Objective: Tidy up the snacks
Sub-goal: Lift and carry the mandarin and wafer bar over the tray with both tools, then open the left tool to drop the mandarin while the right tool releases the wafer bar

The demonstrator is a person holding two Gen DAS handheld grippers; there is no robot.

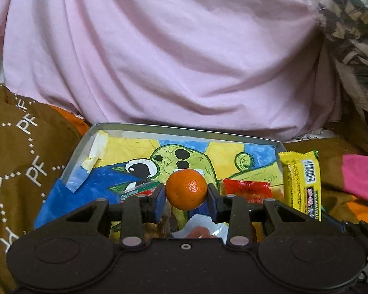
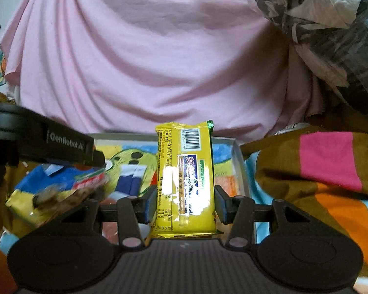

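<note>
Over the tray (image 1: 85, 144), both tongs carry a snack each. Left tongs (image 1: 186, 196) pinch a small orange (image 1: 186, 189) between blue pads; right tongs (image 2: 185, 202) pinch a yellow wrapped bar (image 2: 184, 183) by its long sides, upright, barcode end up. Both items hang above the tray, not resting in it.

Risks: the orange is round, smooth-skinned and glossy, held only at two small contact spots, so it could roll or squirt out if the grip eases or the hand jolts. The bar's wrapper is slick, shiny foil-plastic, soft and crinkly; it may slide down through the pads or buckle under squeeze. The two tongs work close together, the left one showing just left of the bar in the right view, so a bump is possible.

Tray is shallow grey metal with thin low walls, lined with a painted paper drawing. A red-and-green packet (image 1: 141, 189) and a red packet (image 1: 246, 188) lie flat in it. Everything sits on soft, uneven brown patterned bedding (image 1: 24, 171), so the tray could tip when loaded. Pink draped cloth (image 1: 171, 49) fills the background.
</note>
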